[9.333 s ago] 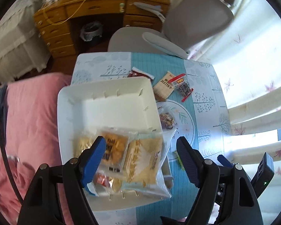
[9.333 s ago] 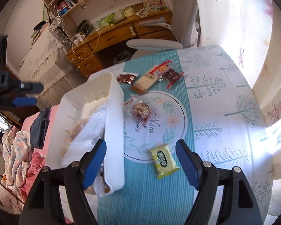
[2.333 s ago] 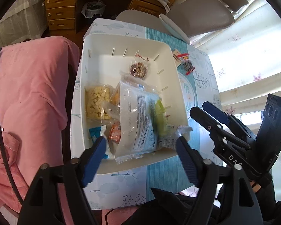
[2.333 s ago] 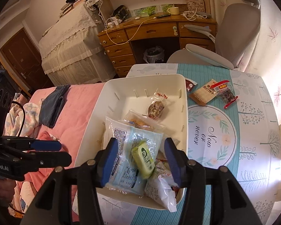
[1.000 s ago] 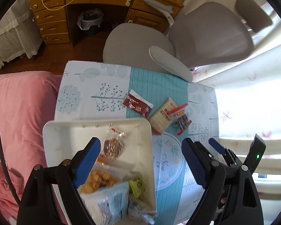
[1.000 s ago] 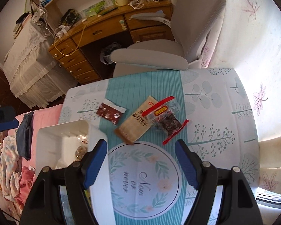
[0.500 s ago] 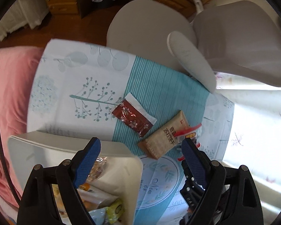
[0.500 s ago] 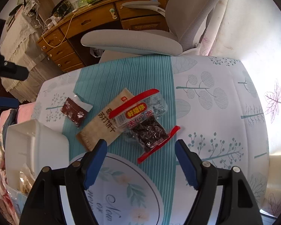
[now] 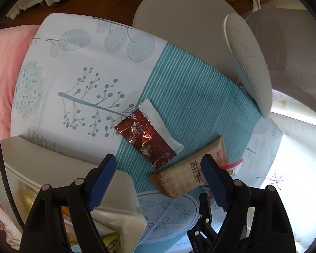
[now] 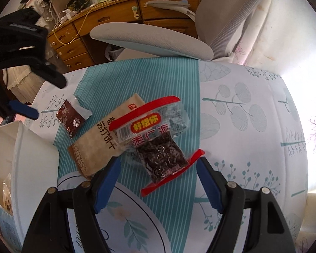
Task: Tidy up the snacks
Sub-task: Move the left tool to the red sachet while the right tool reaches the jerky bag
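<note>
Three snacks lie on the tablecloth. A dark red foil packet (image 9: 146, 137) (image 10: 70, 119) lies just ahead of my open, empty left gripper (image 9: 158, 181). A tan cracker pack (image 9: 189, 172) (image 10: 103, 139) lies beside it, near my left gripper's right finger. A clear bag with red trim and dark fruit (image 10: 158, 141) overlaps the cracker pack and lies just ahead of my open, empty right gripper (image 10: 158, 181). The white bin (image 9: 52, 168) (image 10: 27, 160) holding several packed snacks sits at the left.
A grey office chair (image 9: 248, 63) (image 10: 151, 40) stands against the table's far edge. A wooden desk with drawers (image 10: 115, 23) is behind it. A pink bed cover (image 9: 2, 67) lies left of the table. A curtain and bright window (image 10: 284, 31) are on the right.
Both grippers have moved forward and down toward the three loose snacks. The bin has slid to the lower left of both views. Both stay open.
</note>
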A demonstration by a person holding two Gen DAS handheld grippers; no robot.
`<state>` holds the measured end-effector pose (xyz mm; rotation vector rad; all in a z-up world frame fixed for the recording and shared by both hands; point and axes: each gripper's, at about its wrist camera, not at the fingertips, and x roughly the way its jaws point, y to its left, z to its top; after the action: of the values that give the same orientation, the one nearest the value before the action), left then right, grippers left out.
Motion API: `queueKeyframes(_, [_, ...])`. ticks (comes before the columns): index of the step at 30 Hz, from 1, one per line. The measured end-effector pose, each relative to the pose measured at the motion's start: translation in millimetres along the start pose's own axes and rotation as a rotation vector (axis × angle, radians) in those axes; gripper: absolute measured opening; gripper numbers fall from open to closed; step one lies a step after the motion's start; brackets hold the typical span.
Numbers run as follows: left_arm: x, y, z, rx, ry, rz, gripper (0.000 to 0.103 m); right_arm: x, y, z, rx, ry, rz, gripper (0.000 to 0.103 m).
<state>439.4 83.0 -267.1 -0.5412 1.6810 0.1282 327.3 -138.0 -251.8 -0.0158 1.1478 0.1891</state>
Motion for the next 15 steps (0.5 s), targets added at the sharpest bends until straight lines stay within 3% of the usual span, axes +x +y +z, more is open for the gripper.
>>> queueKeyframes(3, [10, -3, 3, -0.015, 0.012, 0.026, 0.071, 3, 5, -1, -0.030, -0.006, -0.012, 0.073])
queueKeyframes(7, [22, -4, 5, -0.035, 0.034, 0.044, 0.070, 6, 7, -2, -0.042, -0.010, -0.024, 0.064])
queueKeyframes(15, [39, -8, 15, -0.058, 0.074, 0.048, 0.067, 10, 7, 1, -0.042, -0.012, 0.000, 0.057])
